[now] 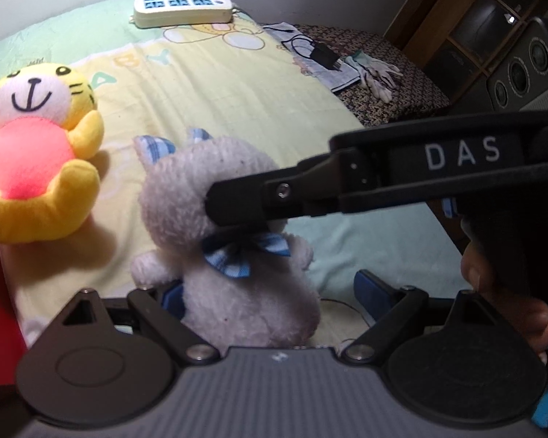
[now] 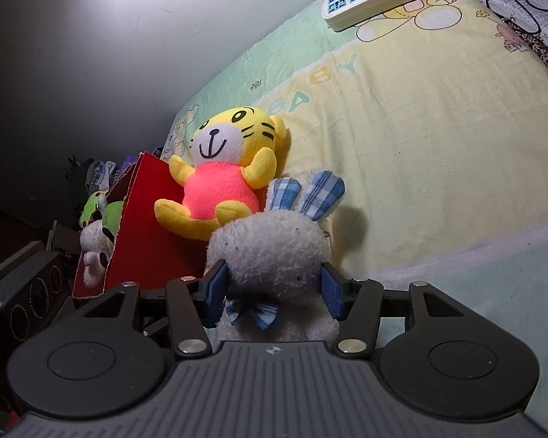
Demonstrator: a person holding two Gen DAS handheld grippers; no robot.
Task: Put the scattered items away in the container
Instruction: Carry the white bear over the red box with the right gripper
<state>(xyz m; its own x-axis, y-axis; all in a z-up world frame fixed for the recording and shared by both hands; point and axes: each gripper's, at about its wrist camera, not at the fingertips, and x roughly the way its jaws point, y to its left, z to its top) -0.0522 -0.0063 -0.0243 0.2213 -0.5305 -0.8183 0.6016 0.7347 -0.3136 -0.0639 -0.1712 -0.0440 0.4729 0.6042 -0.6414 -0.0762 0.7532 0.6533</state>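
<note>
My right gripper (image 2: 272,288) clamps white plush cat (image 2: 270,252)'s head; left gripper (image 1: 270,292) wide. Tiger plush (image 2: 223,179) leans on red box (image 2: 146,233), centre-left; blanket (image 2: 438,146) open right.

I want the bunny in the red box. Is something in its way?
Yes. The yellow tiger toy leans against the red box, right between the white bunny held by the right tool and the box.
</note>
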